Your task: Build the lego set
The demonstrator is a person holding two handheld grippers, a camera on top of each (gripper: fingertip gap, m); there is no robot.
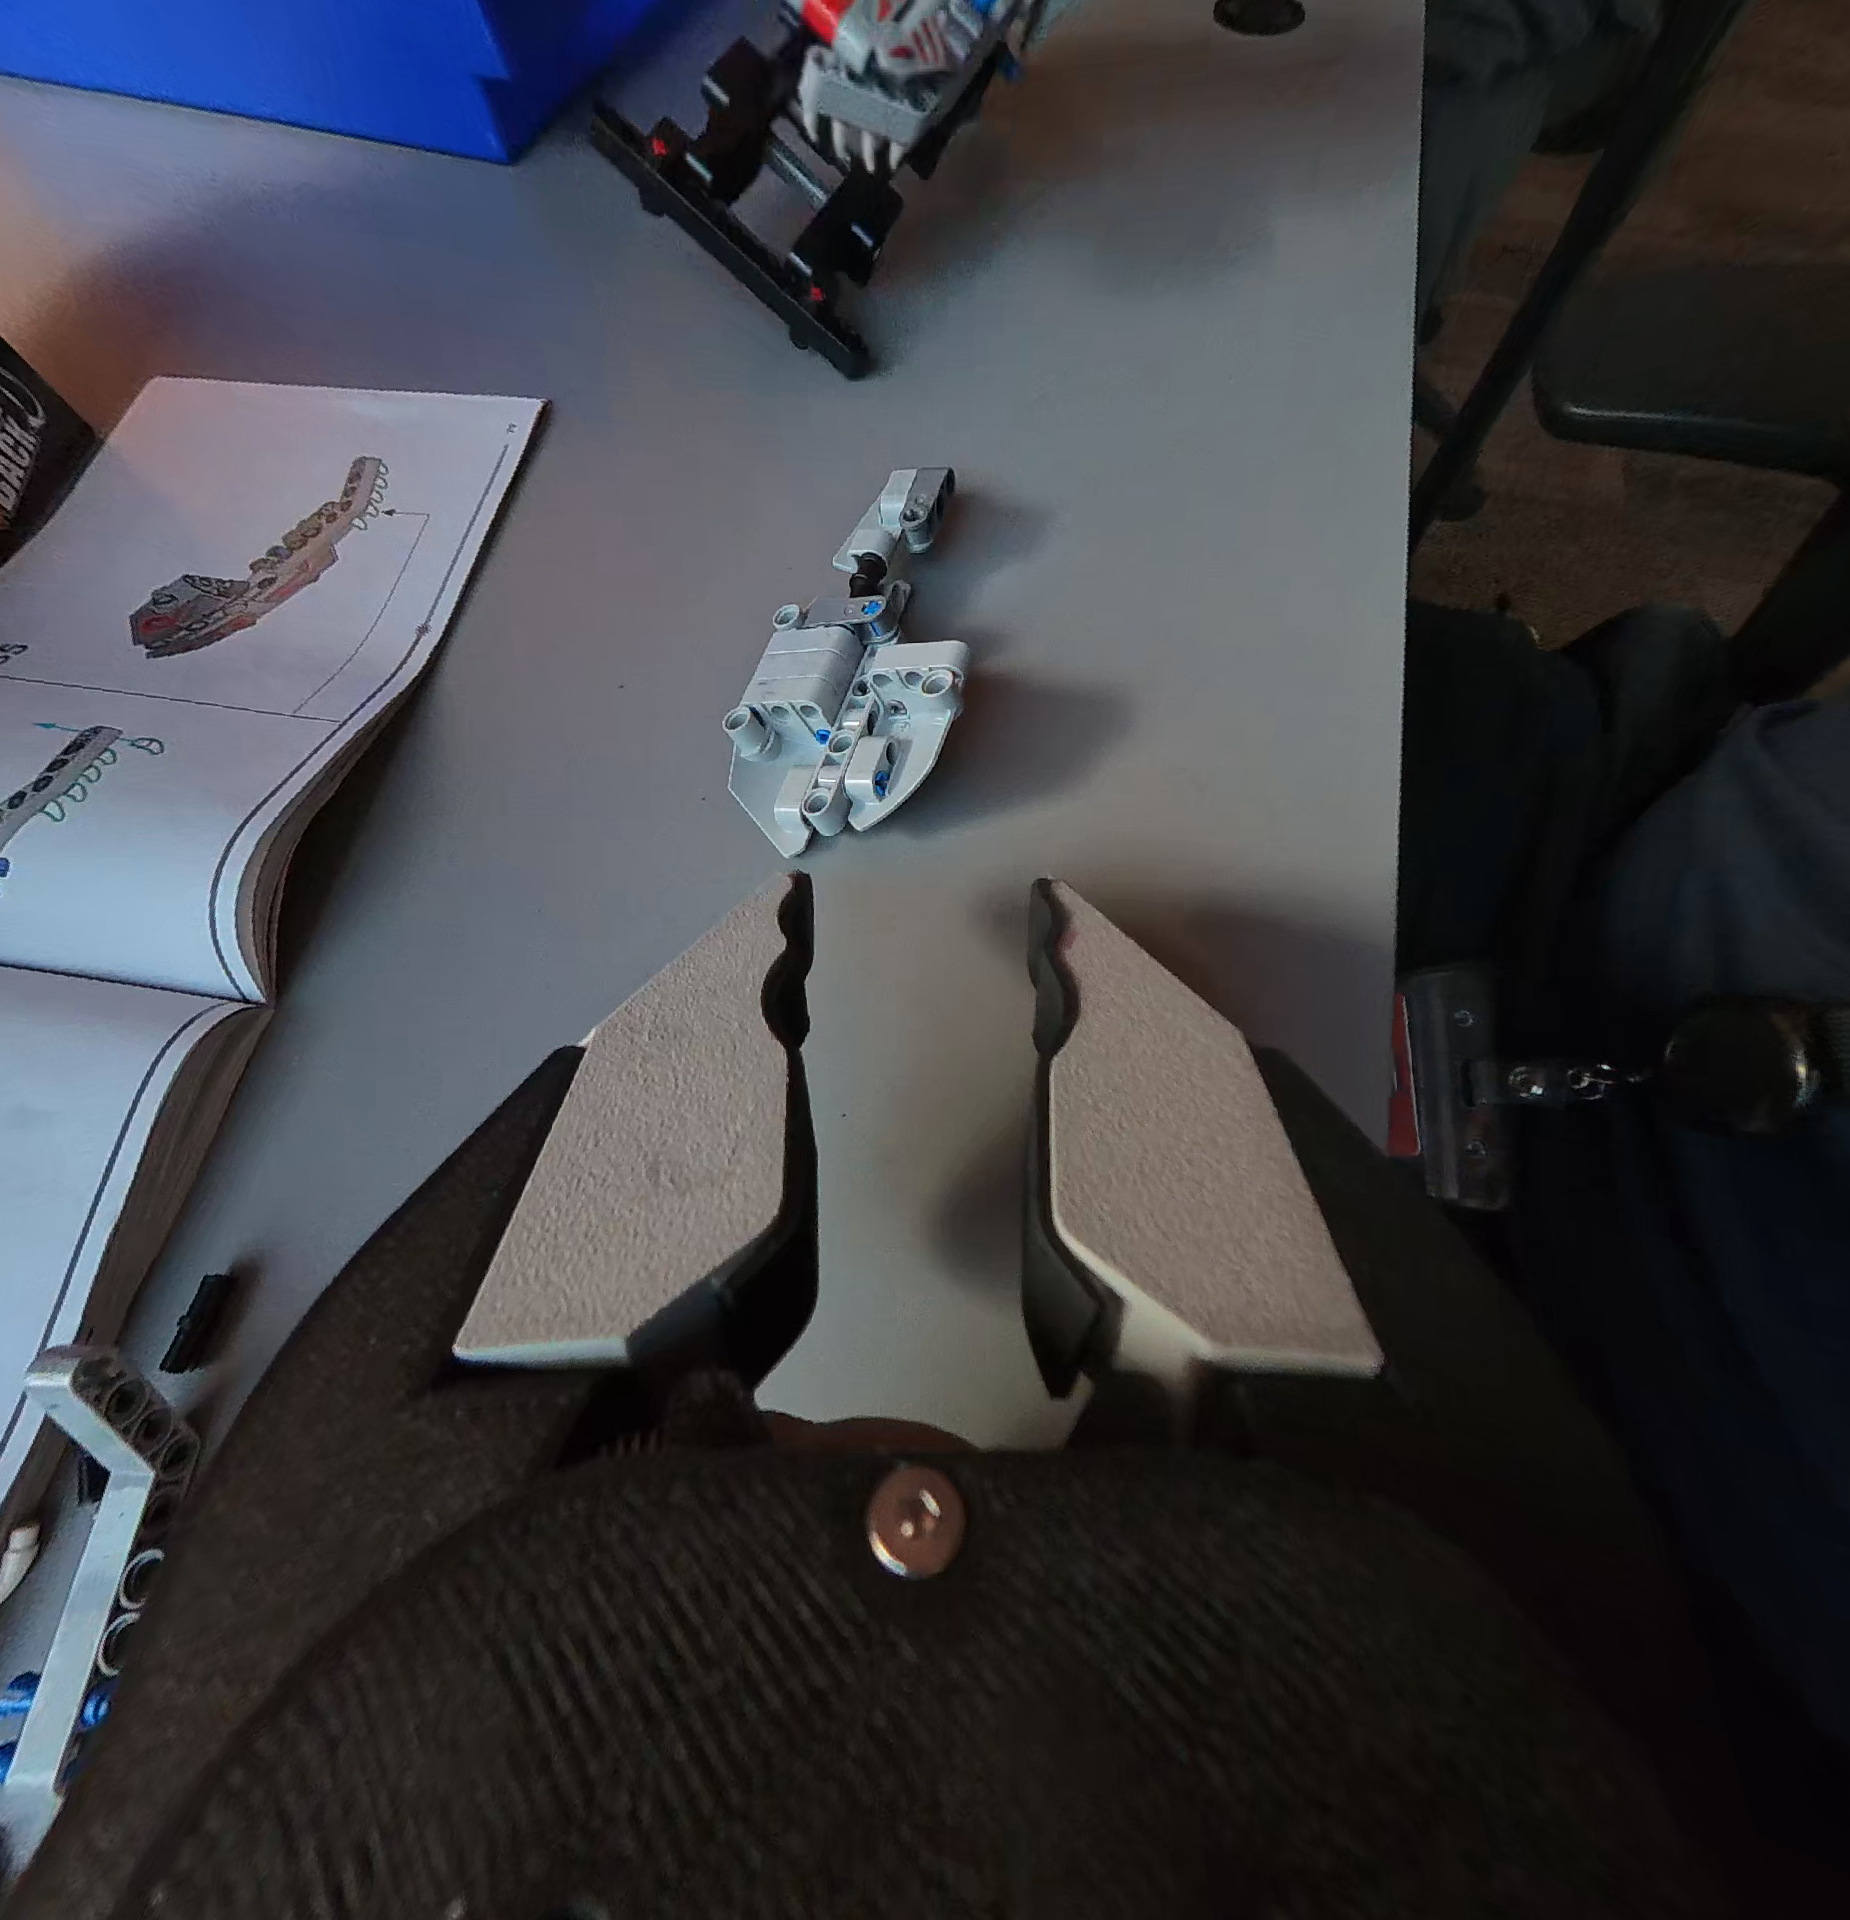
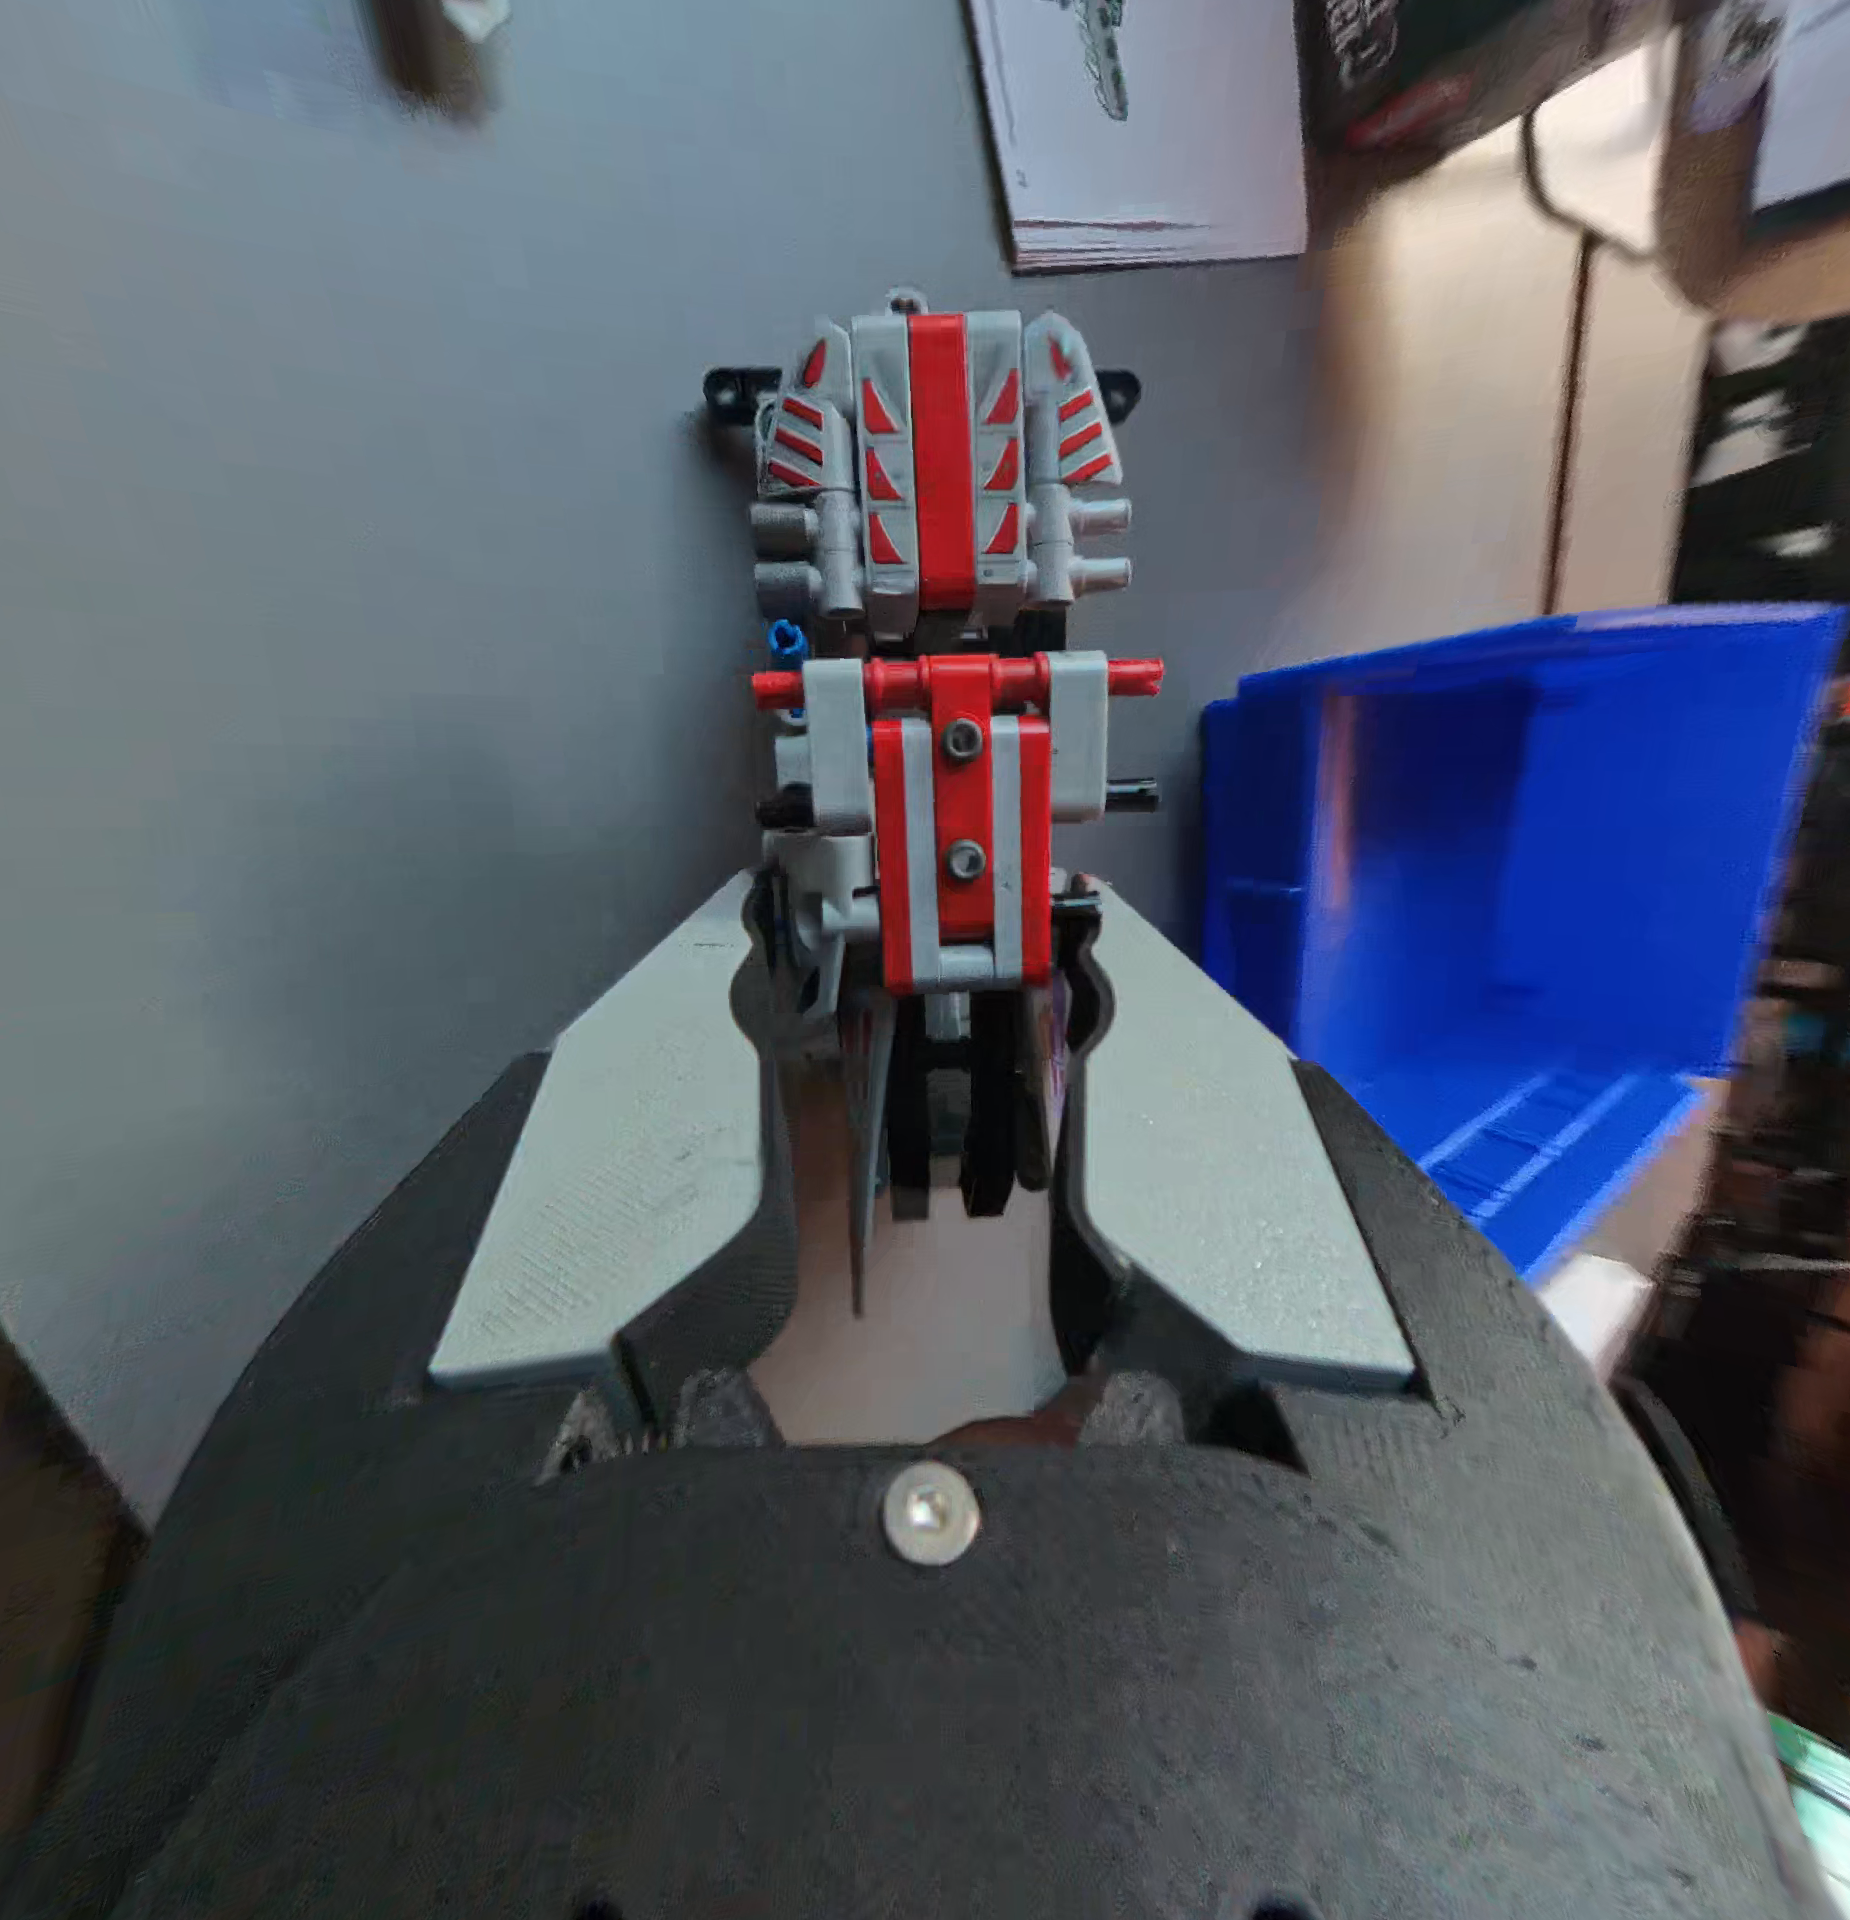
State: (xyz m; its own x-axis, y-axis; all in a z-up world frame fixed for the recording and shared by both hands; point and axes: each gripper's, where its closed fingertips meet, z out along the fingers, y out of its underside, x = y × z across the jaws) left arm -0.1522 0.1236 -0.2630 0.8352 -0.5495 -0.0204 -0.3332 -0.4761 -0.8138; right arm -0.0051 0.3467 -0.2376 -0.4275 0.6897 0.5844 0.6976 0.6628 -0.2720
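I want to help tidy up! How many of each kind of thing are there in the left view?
Built lego chunks: 3 (red-grey model, small grey assembly, grey beam frame)
Loose bits: 2 (black pin, white tooth)
Instruction booklet: 1
Blue bin: 1
Dark box: 1
Total: 8

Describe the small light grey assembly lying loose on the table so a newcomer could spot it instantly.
On the grey table, look just ahead of the open left claw. The light grey sub-assembly lies flat there, alone. Unlike the black-framed model farther back, it is almost all pale grey with tiny blue pins.
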